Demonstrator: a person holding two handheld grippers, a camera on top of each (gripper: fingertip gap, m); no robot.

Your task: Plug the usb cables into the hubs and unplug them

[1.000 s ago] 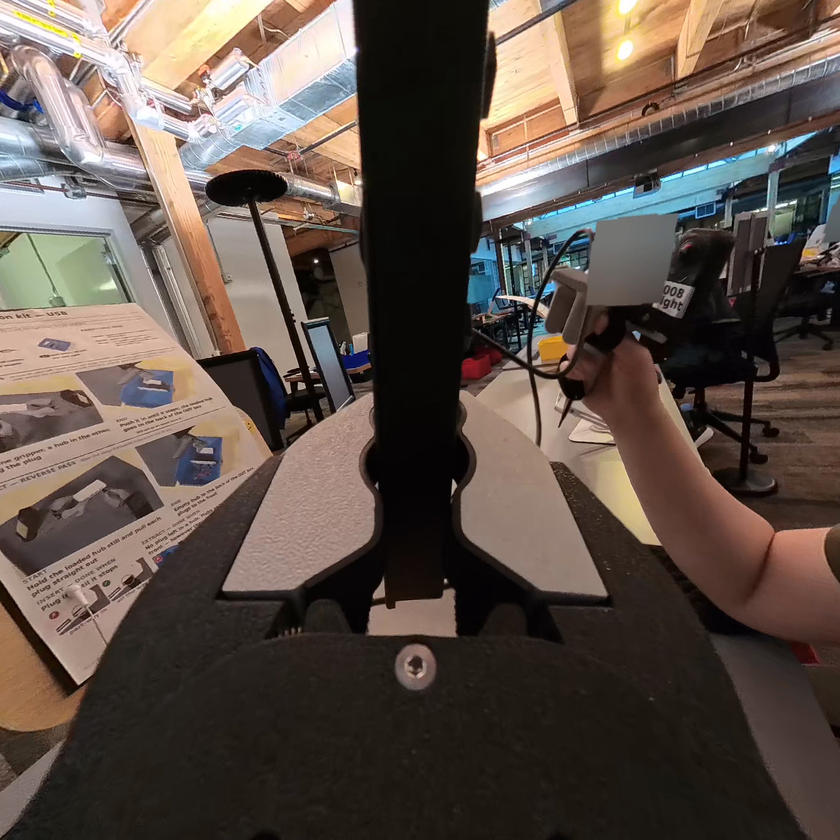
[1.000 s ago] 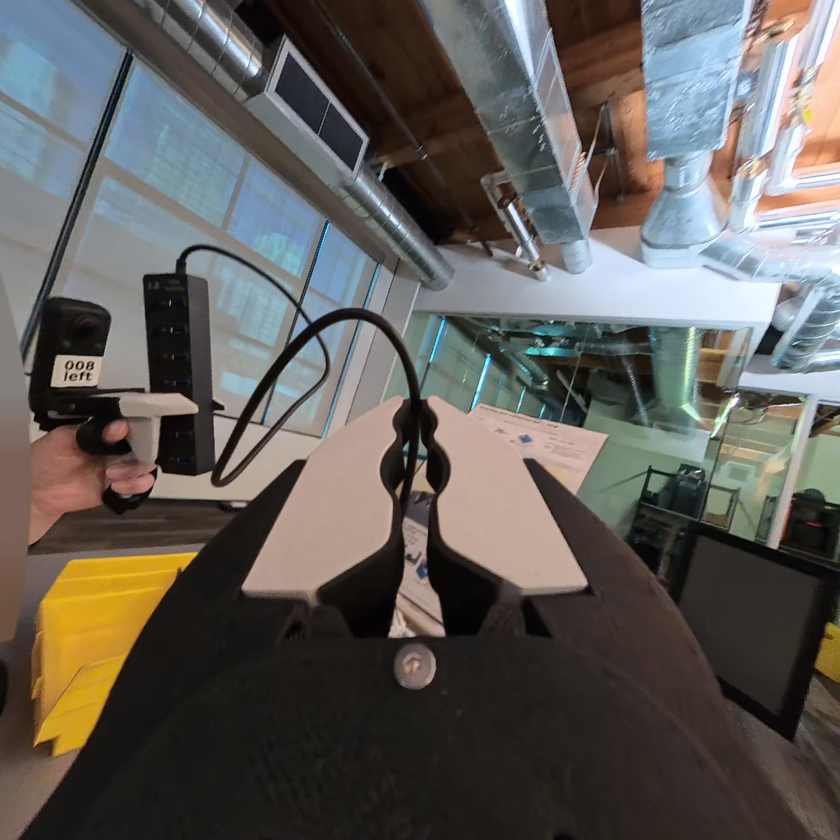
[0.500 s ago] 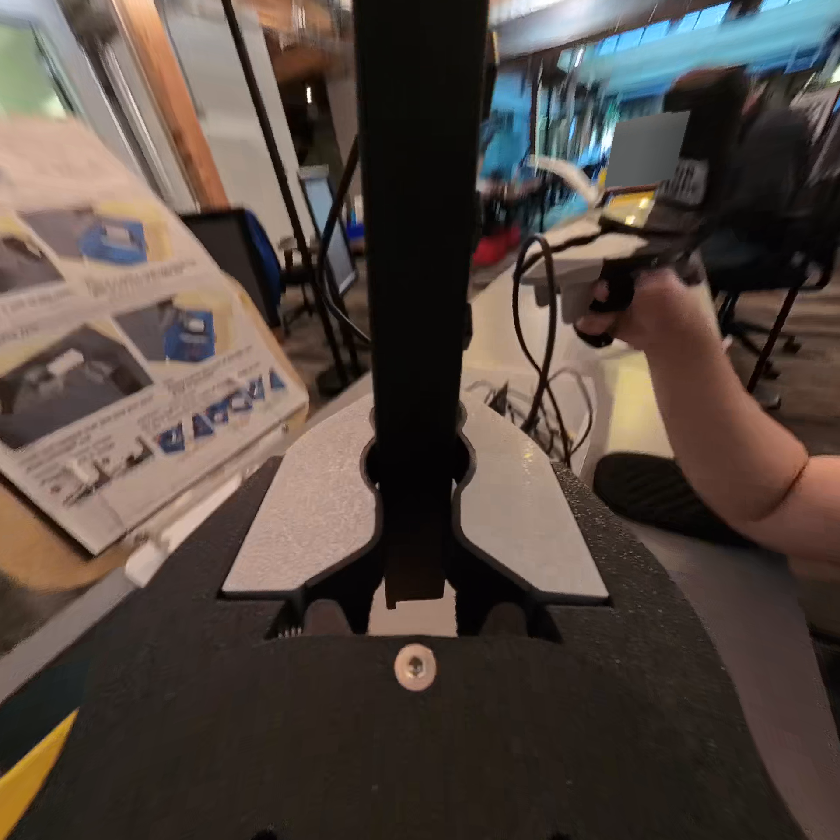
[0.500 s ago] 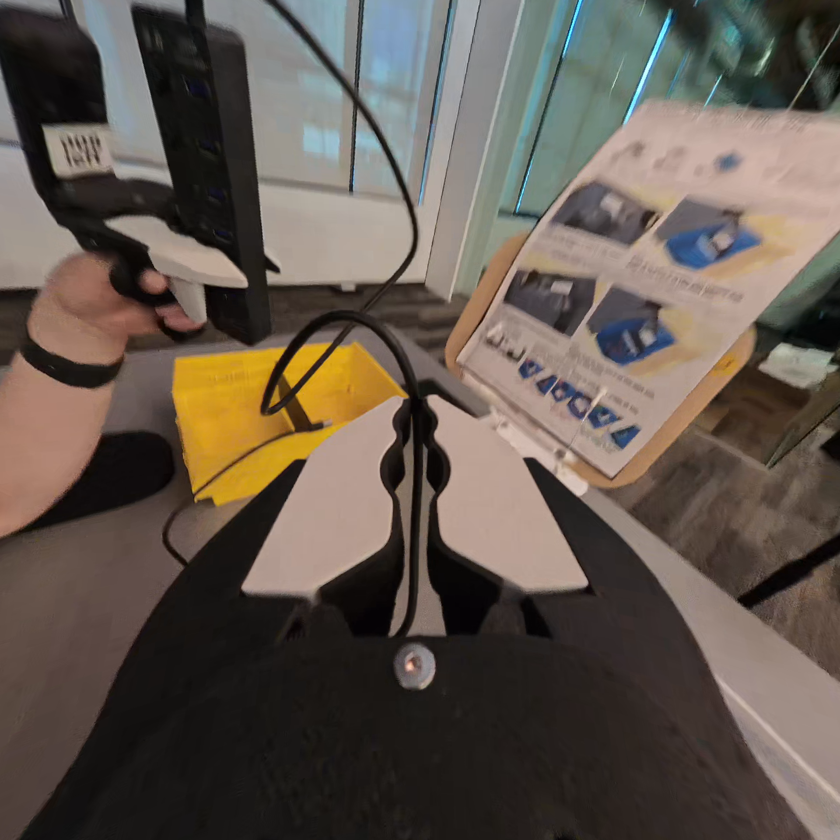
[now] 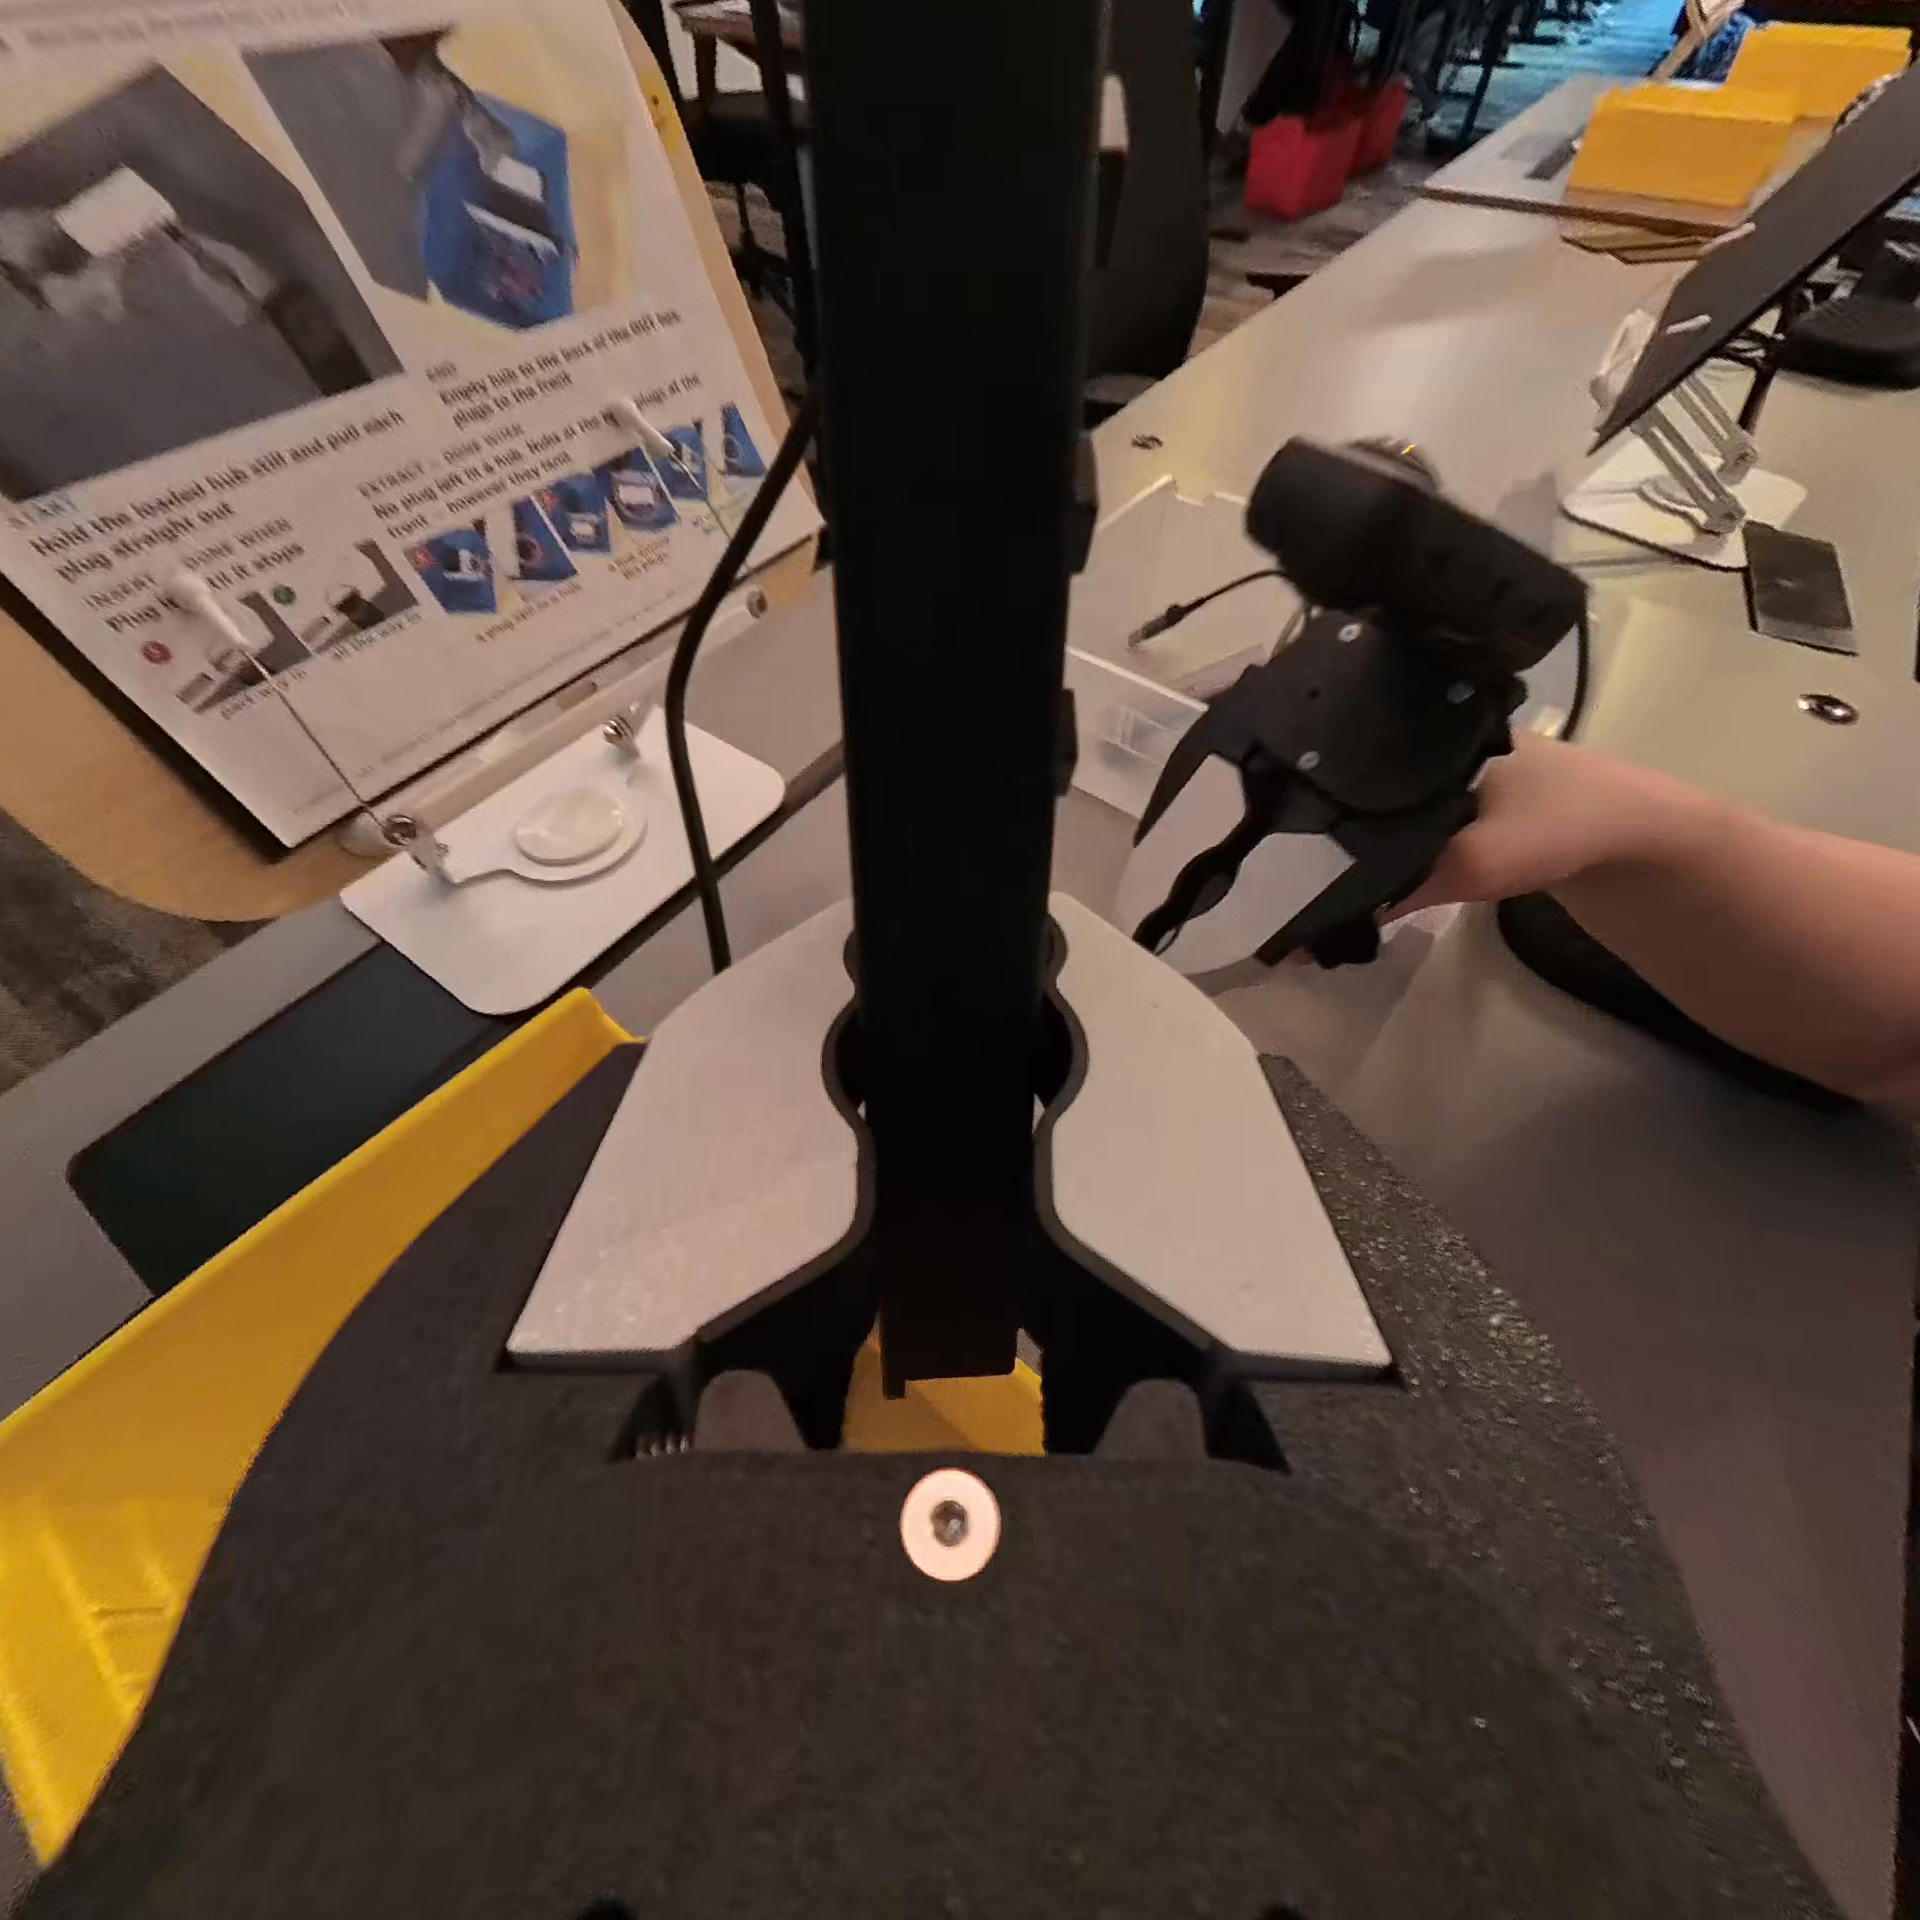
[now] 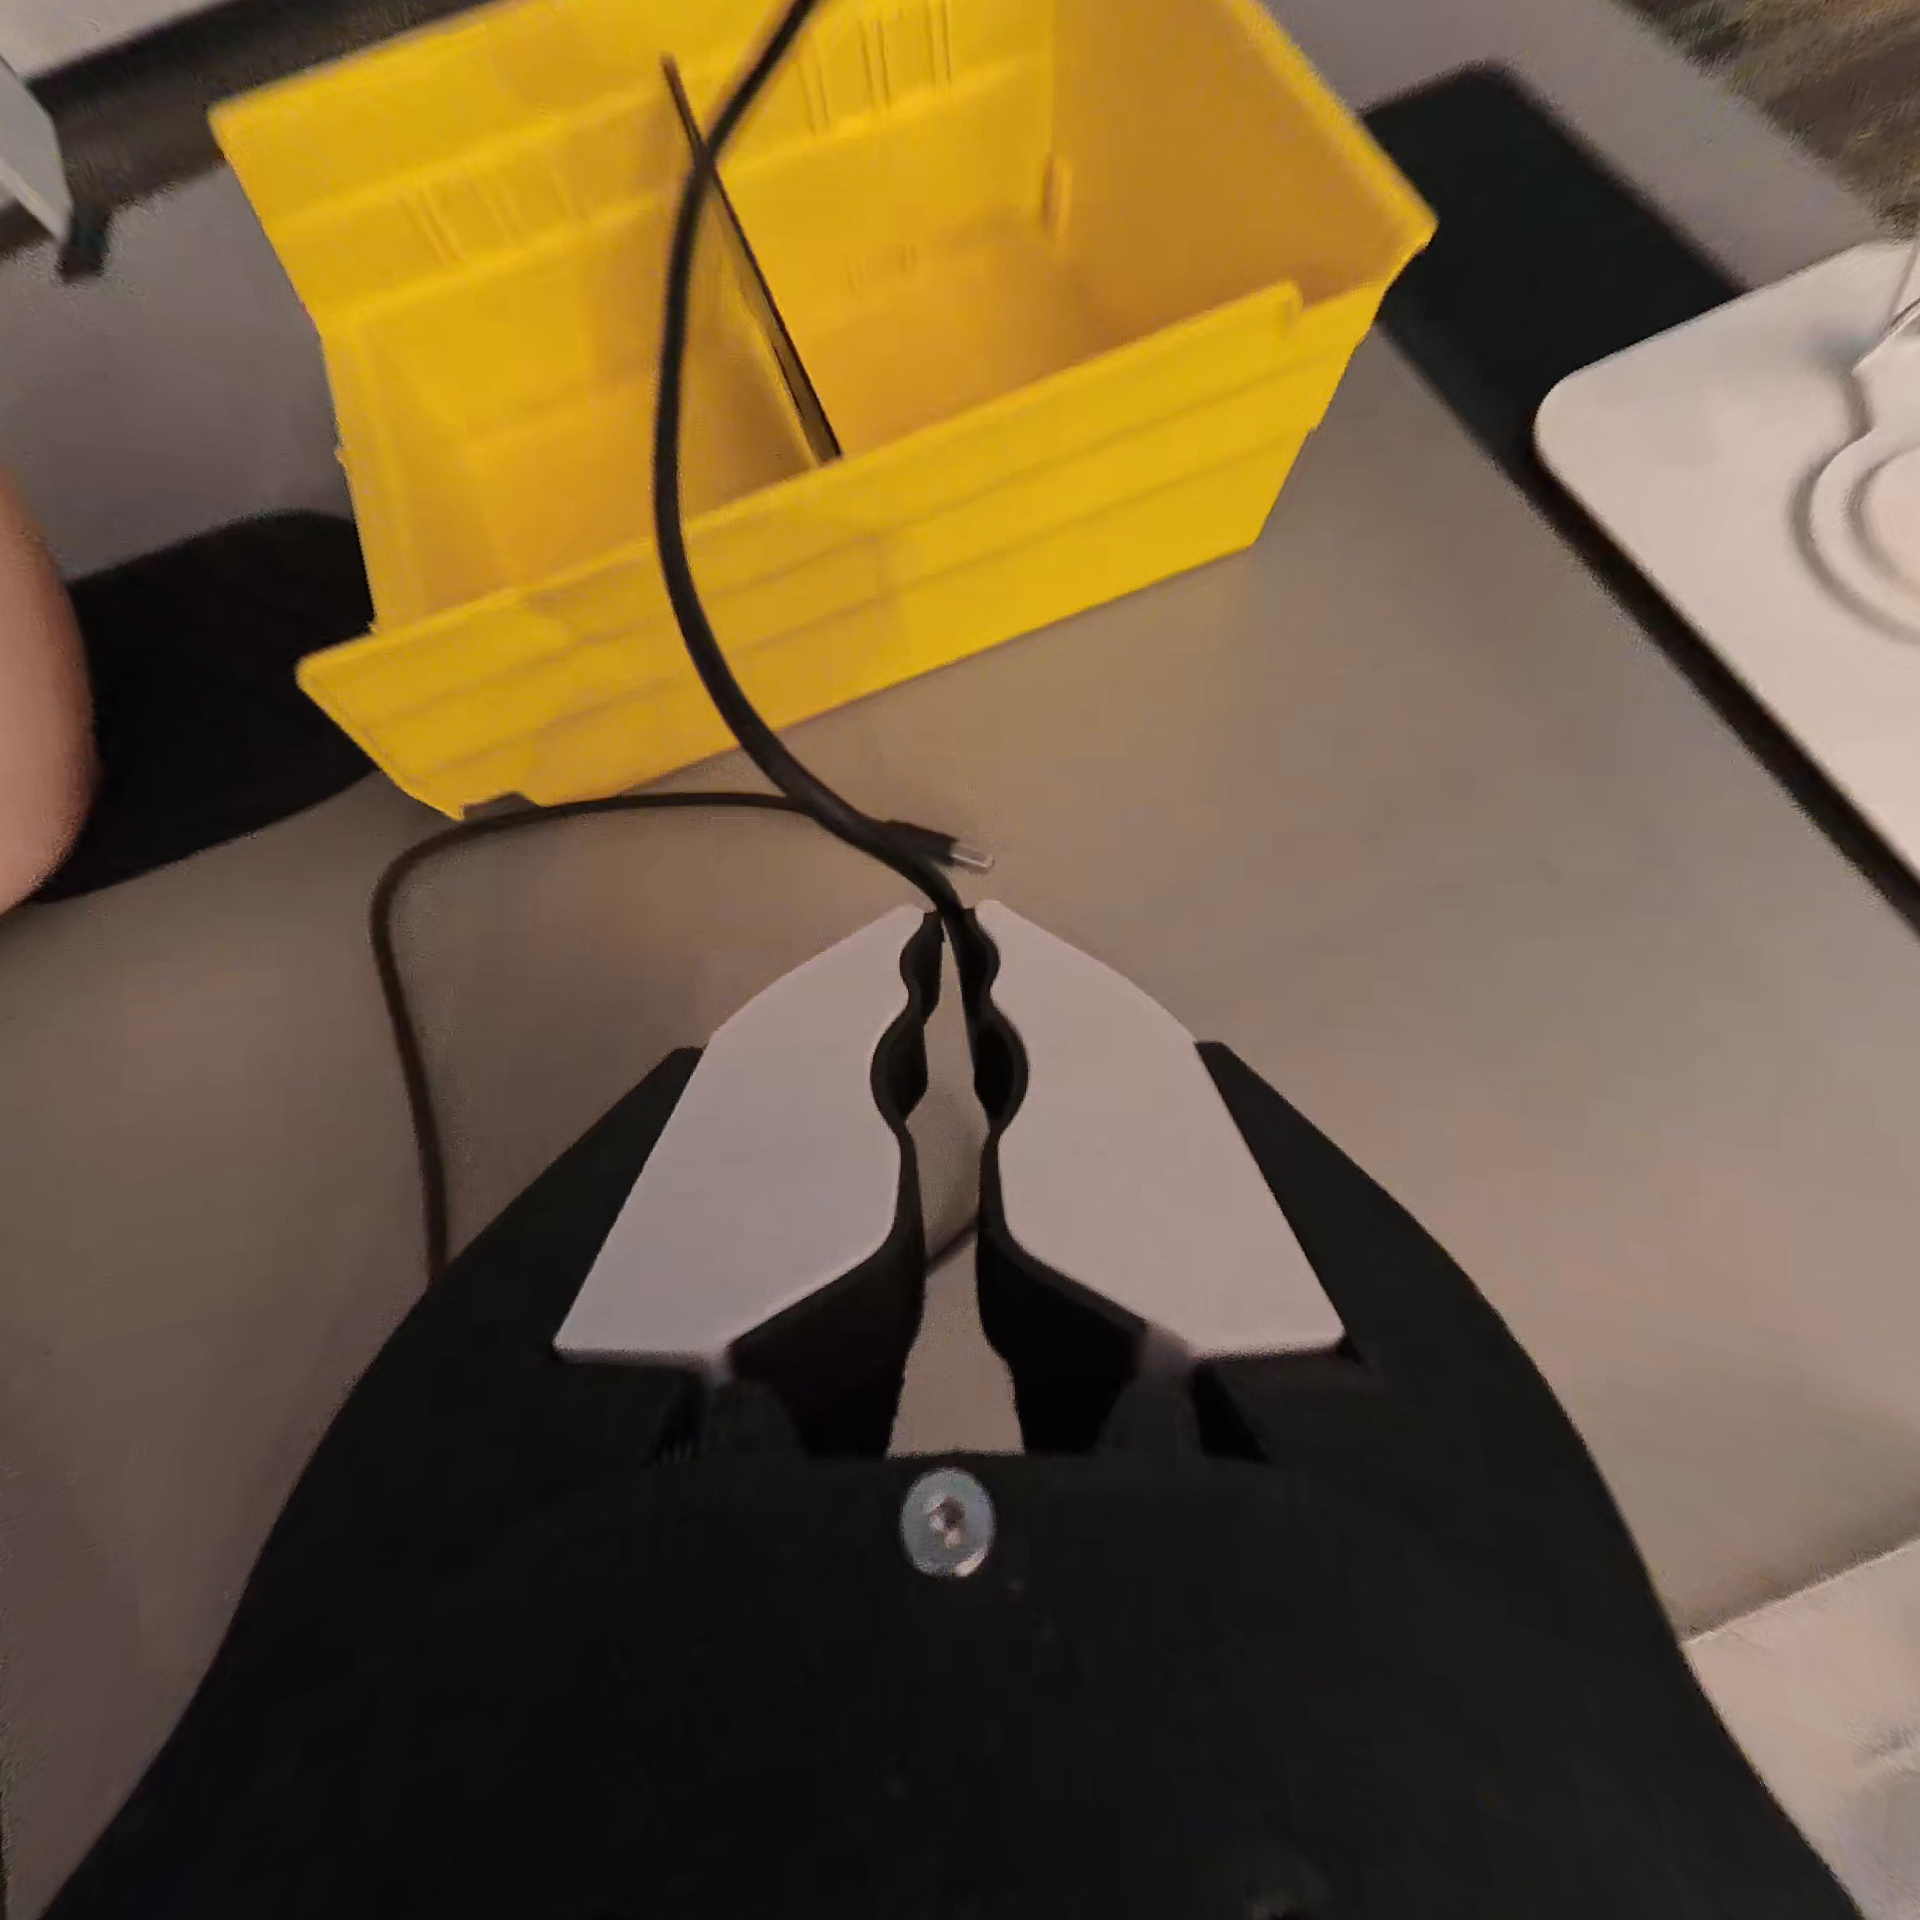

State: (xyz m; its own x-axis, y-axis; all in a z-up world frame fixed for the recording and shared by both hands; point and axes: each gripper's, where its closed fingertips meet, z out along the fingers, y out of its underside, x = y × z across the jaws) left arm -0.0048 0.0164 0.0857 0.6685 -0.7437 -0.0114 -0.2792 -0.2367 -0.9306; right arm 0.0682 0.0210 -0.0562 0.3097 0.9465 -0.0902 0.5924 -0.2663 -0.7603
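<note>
Hub (image 5: 940, 623), a long black bar, stands upright in the left gripper (image 5: 948, 1039), jaws clenched on its lower end, likely so the port side stays reachable. Yellow bin (image 5: 312, 1195) sits just beneath that gripper. Hub's own black cable (image 6: 675, 436) hangs down across the bin and runs between the fingertips of the right gripper (image 6: 951, 920), low over the grey table (image 6: 1351, 831). Jaws there are nearly closed with a narrow gap; blur makes it hard to say whether they pinch the cable or have just let go, so cannot tell. Small silver-tipped plug (image 6: 961, 854) lies on the table just ahead of those tips, not in any port. Instruction sheet (image 5: 343, 416) stands behind.
</note>
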